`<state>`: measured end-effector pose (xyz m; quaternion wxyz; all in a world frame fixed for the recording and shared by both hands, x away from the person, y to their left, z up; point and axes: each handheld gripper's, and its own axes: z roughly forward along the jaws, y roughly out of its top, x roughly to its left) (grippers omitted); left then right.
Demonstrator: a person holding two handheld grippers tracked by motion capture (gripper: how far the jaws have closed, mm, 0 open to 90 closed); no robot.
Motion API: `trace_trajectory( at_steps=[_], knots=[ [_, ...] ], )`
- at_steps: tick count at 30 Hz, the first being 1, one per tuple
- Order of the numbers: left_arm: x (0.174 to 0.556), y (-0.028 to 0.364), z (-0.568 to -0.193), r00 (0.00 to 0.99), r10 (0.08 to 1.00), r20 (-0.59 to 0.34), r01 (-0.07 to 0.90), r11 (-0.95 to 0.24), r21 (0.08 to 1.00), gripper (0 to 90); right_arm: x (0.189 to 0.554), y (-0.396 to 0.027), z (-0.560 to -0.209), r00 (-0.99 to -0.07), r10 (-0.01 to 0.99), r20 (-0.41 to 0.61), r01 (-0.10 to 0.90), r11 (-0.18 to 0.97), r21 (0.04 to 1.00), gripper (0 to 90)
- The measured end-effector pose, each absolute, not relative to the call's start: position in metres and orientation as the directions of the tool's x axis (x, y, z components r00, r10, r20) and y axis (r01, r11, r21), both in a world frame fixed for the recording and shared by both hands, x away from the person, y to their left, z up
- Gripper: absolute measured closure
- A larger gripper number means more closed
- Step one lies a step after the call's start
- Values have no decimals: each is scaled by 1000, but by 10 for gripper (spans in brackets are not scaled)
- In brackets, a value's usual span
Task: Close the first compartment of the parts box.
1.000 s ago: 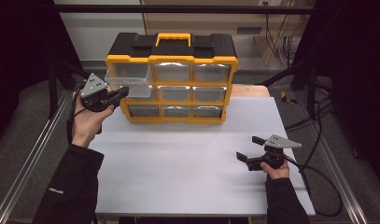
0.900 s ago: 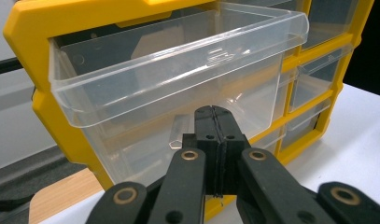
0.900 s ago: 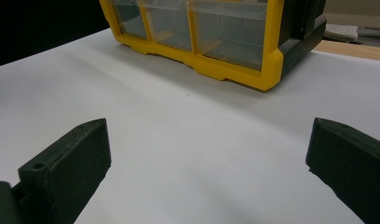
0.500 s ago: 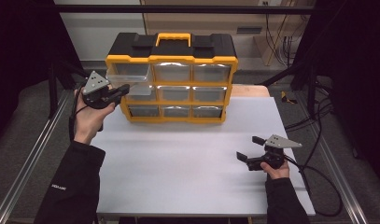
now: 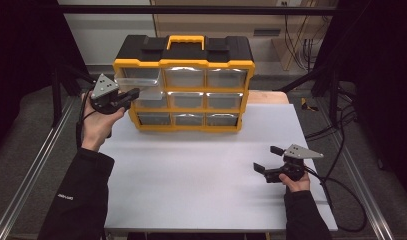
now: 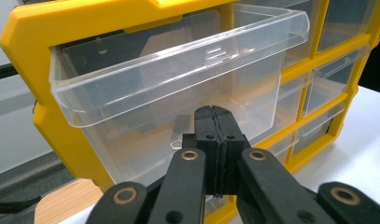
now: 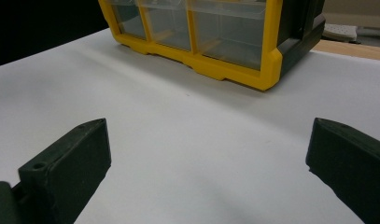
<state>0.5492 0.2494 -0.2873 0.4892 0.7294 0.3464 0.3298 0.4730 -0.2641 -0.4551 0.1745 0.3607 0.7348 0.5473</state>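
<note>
A yellow-and-black drawer cabinet (image 5: pixel 231 64) (image 6: pixel 24 42) (image 7: pixel 269 65) stands at the back of the white table (image 5: pixel 201 170). Its top-left clear plastic drawer (image 5: pixel 141 82) (image 6: pixel 178 60) sticks partly out and looks empty. My left gripper (image 5: pixel 135 93) (image 6: pixel 213 112) is held up at that drawer's front, jaws pressed together with nothing visible between them; whether the tips touch the drawer wall I cannot tell. My right gripper (image 5: pixel 265 159) (image 7: pixel 208 140) rests low over the table's right part, jaws wide apart and empty, pointing toward the cabinet.
The other clear drawers (image 5: pixel 226 77) sit pushed in. A wooden board (image 5: pixel 268 97) shows behind the cabinet's right side. Cables (image 5: pixel 341 190) trail off the table's right edge, and metal rails (image 5: pixel 36 170) run along both sides.
</note>
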Motion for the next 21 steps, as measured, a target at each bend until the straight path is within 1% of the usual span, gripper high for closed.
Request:
trace_trajectory(
  at_steps=[21],
  knots=[
    [561, 248, -286, 538, 829, 154, 179, -290, 940, 896, 473, -264, -455, -679, 721, 137, 338, 142, 930, 6]
  ],
)
